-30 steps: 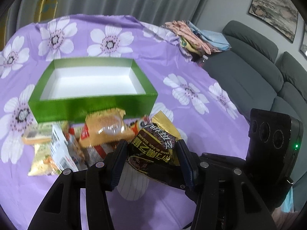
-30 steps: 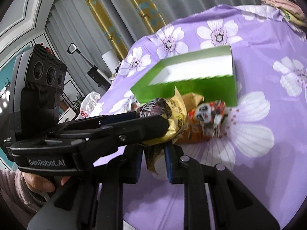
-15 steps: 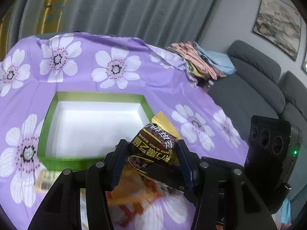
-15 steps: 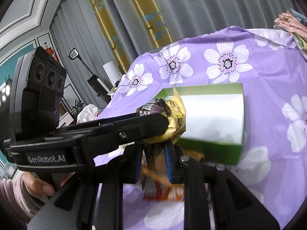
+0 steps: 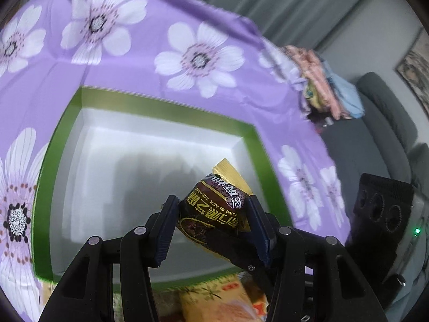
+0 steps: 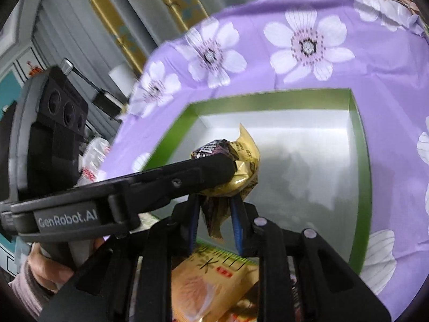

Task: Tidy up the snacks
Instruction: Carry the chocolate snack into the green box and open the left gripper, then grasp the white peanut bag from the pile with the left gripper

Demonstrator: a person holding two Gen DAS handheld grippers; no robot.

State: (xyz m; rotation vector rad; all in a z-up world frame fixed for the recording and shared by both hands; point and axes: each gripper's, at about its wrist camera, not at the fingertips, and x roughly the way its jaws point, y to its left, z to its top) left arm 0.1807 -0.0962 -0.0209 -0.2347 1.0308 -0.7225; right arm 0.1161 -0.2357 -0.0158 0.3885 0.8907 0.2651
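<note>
My left gripper (image 5: 211,214) is shut on a dark brown and gold black sesame snack packet (image 5: 214,206) and holds it over the empty green box (image 5: 171,112) with its white inside. My right gripper (image 6: 214,209) is shut on the lower end of the same packet (image 6: 233,166). In the right wrist view the left gripper's finger (image 6: 171,179) crosses in front, pinching the packet above the green box (image 6: 359,145).
An orange-yellow snack packet (image 6: 214,281) lies on the purple flowered tablecloth (image 5: 150,69) just in front of the box's near wall; it also shows in the left wrist view (image 5: 225,300). Folded clothes (image 5: 321,80) sit at the table's far right, with a grey sofa (image 5: 383,123) beyond.
Both grippers have carried the sesame packet up from the snack pile and forward, from in front of the box to over its open inside. The grip on it has not changed.
</note>
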